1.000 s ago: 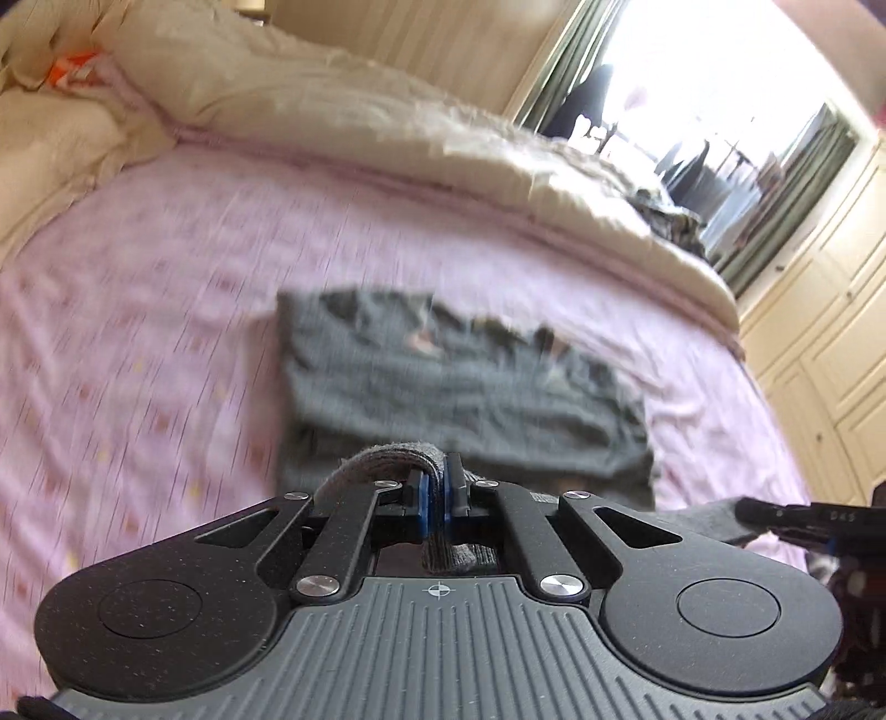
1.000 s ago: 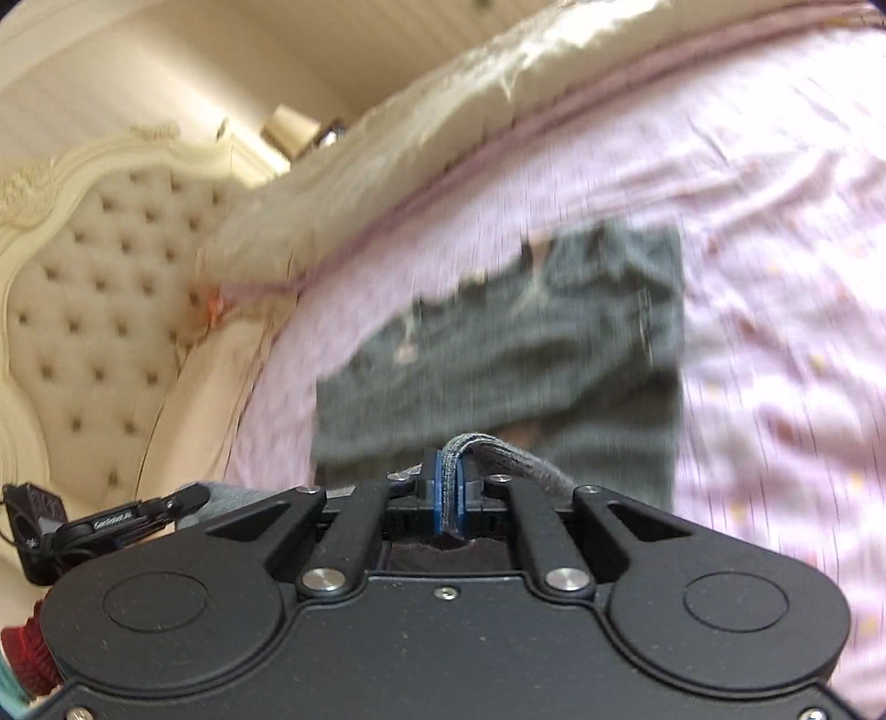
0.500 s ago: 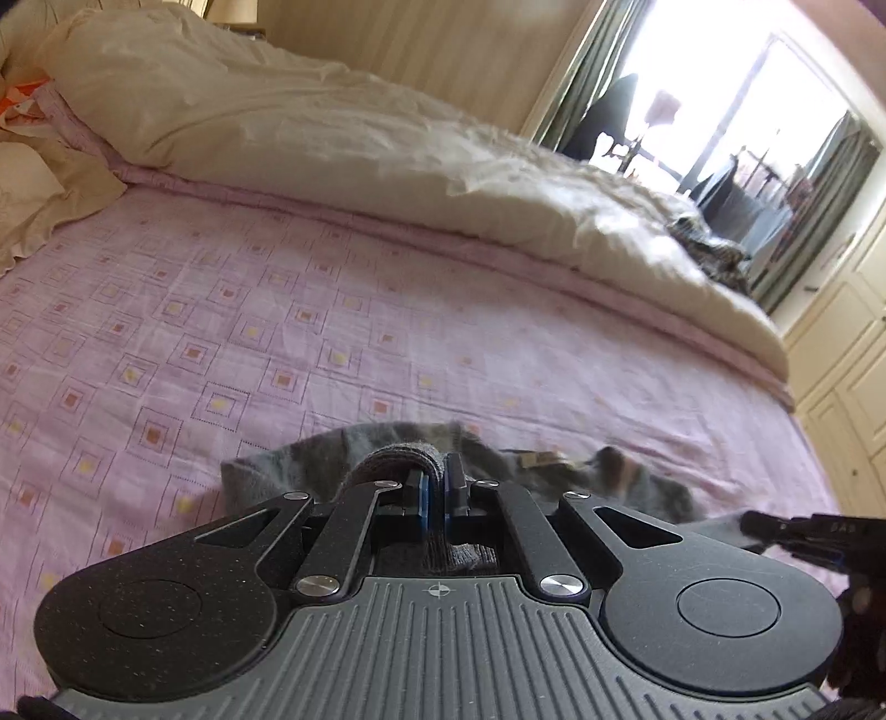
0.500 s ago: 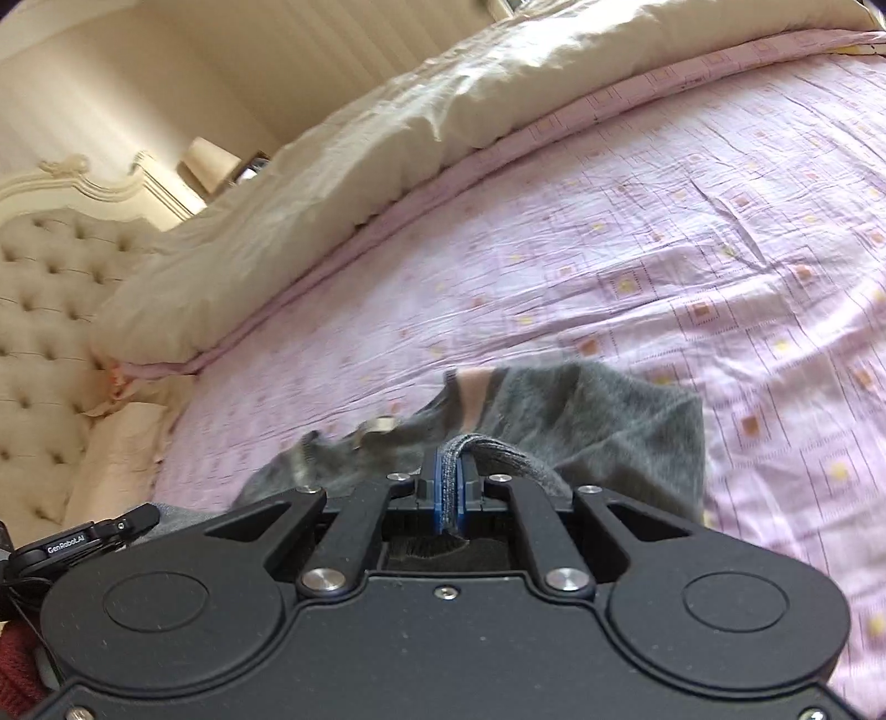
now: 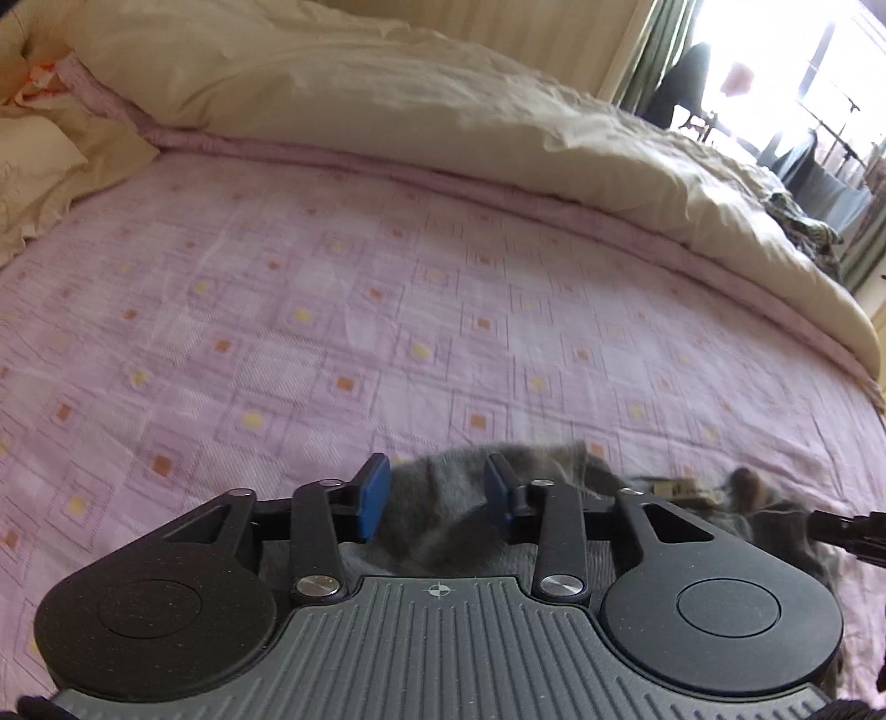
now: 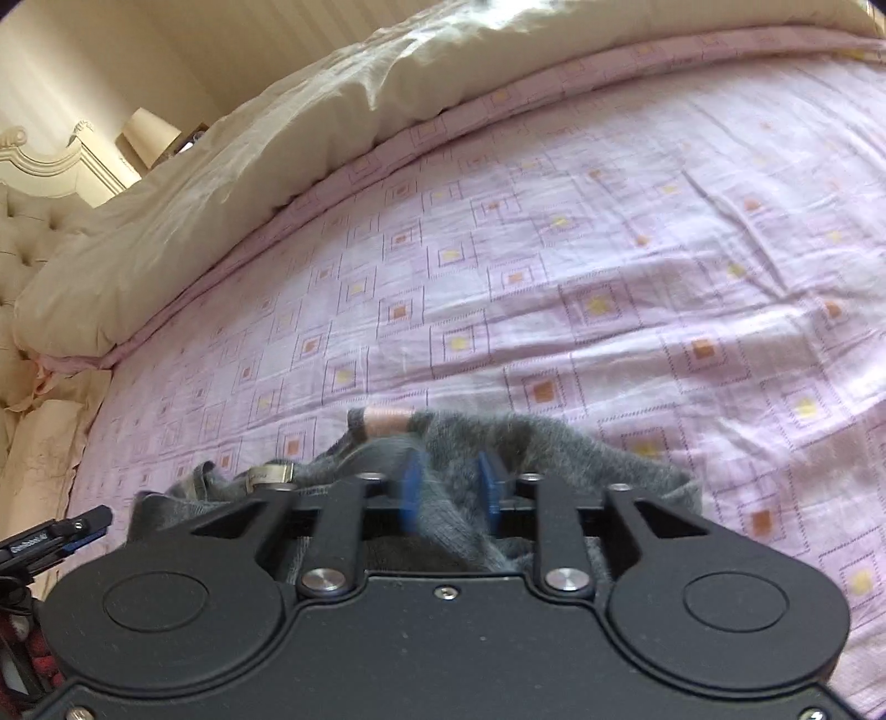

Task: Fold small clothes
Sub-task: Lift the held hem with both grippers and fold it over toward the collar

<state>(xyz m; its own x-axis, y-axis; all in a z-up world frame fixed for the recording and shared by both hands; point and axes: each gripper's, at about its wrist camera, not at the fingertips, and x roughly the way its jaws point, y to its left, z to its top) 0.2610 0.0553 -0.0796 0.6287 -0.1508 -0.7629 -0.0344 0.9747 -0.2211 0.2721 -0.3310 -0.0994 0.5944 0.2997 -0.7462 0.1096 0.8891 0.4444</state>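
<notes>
Half a second earlier both tools had been pinched shut on folds of the grey garment; by this moment each had let go and its jaws stood parted. Seen from the left wrist, the left tool [image 5: 434,490] hung low over the bed, its blue pads [image 5: 370,495] spread wide with the grey garment [image 5: 443,526] lying loose between and beneath them, not clamped. From the right wrist view, the right tool [image 6: 449,487] was likewise spread, blue pads [image 6: 411,490] apart, and a ridge of the grey cloth [image 6: 554,443] ran up between them; whether the fabric touched either pad could not be told, since that part was blurred. The garment lay bunched on the pink patterned bedspread [image 5: 332,310], close under both tools, with a pale pink trim band [image 6: 385,421] and a small tag [image 6: 268,473] showing at its far edge. A cream duvet [image 5: 387,94] was heaped along the far side of the bed, and a tufted cream headboard [image 6: 22,221] stood at the left edge of the right wrist view. Green curtains [image 5: 659,39] framed a bright window at the upper right of the left wrist view.
</notes>
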